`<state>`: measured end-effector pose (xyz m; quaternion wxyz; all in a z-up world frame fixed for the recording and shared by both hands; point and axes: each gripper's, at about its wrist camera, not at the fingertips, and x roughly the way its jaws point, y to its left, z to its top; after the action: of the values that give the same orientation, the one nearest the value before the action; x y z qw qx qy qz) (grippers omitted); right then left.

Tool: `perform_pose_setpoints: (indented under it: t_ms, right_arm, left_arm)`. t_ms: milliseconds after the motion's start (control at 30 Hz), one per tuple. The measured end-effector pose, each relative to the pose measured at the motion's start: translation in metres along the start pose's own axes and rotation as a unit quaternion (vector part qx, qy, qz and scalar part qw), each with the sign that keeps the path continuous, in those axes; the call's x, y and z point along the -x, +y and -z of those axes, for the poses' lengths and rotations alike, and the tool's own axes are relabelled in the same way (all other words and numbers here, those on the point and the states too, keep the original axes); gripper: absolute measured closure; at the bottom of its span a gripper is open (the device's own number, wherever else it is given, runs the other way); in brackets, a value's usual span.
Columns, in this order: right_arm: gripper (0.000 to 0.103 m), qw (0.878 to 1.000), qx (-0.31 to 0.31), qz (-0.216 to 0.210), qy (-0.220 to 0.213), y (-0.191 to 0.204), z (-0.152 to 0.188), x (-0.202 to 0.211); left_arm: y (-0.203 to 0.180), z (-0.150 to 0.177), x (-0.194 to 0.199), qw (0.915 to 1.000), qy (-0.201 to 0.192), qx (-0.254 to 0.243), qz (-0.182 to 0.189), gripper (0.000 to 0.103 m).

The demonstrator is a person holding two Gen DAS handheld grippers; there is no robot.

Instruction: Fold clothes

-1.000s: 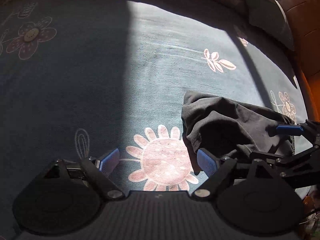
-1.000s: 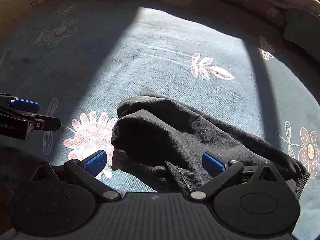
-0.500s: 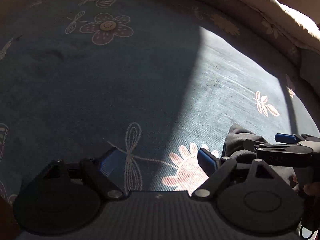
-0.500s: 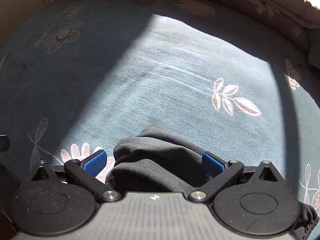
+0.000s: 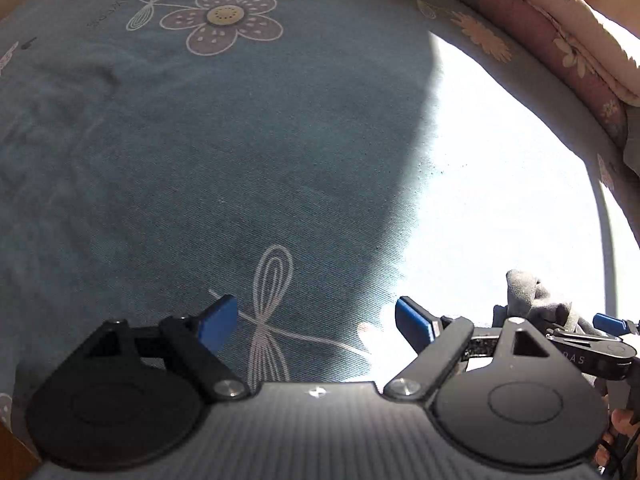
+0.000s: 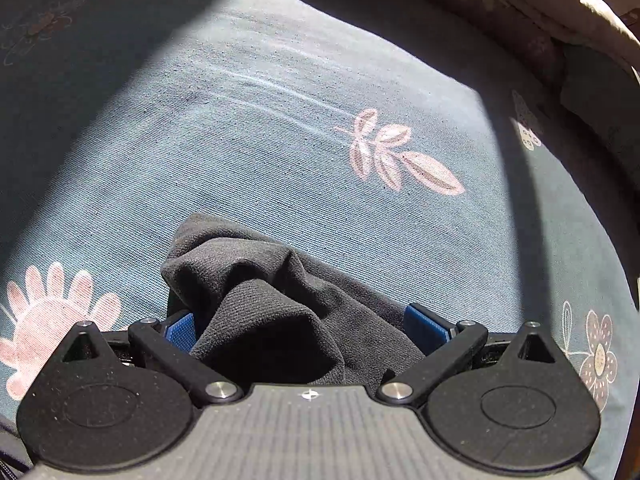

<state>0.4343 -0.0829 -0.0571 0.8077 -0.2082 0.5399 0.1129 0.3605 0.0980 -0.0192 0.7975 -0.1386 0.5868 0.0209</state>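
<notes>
Under both of my cameras I see the blue bedsheet [image 6: 280, 152], printed with pale flowers, leaves and dragonflies; it fills nearly everything. Hard sunlight falls across it as a bright patch, washed out to white on the right of the left wrist view, with shadow over the rest. Along the far right edge runs a pinkish floral quilt [image 5: 560, 36], bunched up against the sheet.

The dark grey garment [image 6: 272, 300] lies crumpled in the near middle of the right wrist view, heaped between my right gripper's [image 6: 306, 324] spread blue pads [image 6: 424, 322], which are not closed on it. In the left wrist view only a peak of it shows at the near right.

My left gripper [image 5: 316, 324] is spread wide and empty over a dragonfly print [image 5: 268, 308], well left of the garment.
</notes>
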Motion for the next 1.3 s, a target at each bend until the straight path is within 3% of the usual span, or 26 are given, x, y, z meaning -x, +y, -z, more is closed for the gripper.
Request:
perform_pose_setpoints:
  t_ms: [167,300,400,600,667,700,733,767,833,933,1067,1200,1300]
  right_arm:
    - [0.000,0.996,-0.070,0.052,0.019,-0.073,0.041,0.001]
    - [0.000,0.987,-0.125,0.092,0.051,-0.127,0.081,-0.015]
    - [0.000,0.979,-0.197,0.039,0.046,-0.163,0.109,-0.010]
    - [0.000,0.980,-0.193,0.010,0.036,-0.164,0.130,-0.003]
    - [0.000,0.981,-0.193,0.004,0.036,-0.160,0.132,-0.004]
    - [0.000,0.981,-0.192,0.002,0.036,-0.159,0.133,-0.004]
    - [0.000,0.981,-0.192,0.003,0.034,-0.159,0.133,-0.004]
    - [0.000,0.981,-0.191,0.003,0.032,-0.158,0.133,-0.003]
    - [0.000,0.982,-0.187,0.005,0.027,-0.158,0.132,0.000]
    - [0.000,0.984,-0.175,0.006,0.016,-0.157,0.130,0.006]
    - [0.000,0.985,-0.170,-0.004,-0.004,-0.158,0.124,0.020]
    - [0.000,0.985,-0.170,-0.014,-0.020,-0.155,0.117,0.031]
    - [0.000,0.984,-0.174,-0.024,-0.031,-0.152,0.112,0.039]
  left_arm:
    - [-0.047,0.001,-0.020,0.9964,0.029,-0.067,0.044,0.017]
    - [-0.083,0.004,-0.034,0.9880,0.046,-0.126,0.076,0.018]
    - [-0.105,0.007,-0.045,0.9784,0.056,-0.164,0.113,0.018]
    - [-0.148,0.027,-0.065,0.9450,0.066,-0.257,0.192,0.018]
    - [-0.157,0.037,-0.072,0.9392,0.061,-0.294,0.167,0.020]
    - [-0.159,0.043,-0.076,0.9382,0.058,-0.310,0.143,0.031]
    - [-0.160,0.046,-0.078,0.9390,0.053,-0.314,0.130,0.050]
    - [-0.160,0.047,-0.080,0.9409,0.048,-0.311,0.125,0.056]
    - [-0.158,0.046,-0.077,0.9454,0.033,-0.294,0.138,0.081]
    - [-0.155,0.038,-0.063,0.9458,-0.008,-0.299,0.125,0.092]
    - [-0.150,0.009,-0.036,0.9468,-0.063,-0.300,0.099,0.095]
    - [-0.148,-0.021,-0.008,0.9382,-0.112,-0.321,0.065,0.096]
    - [-0.154,-0.032,0.008,0.9311,-0.127,-0.336,0.064,0.096]
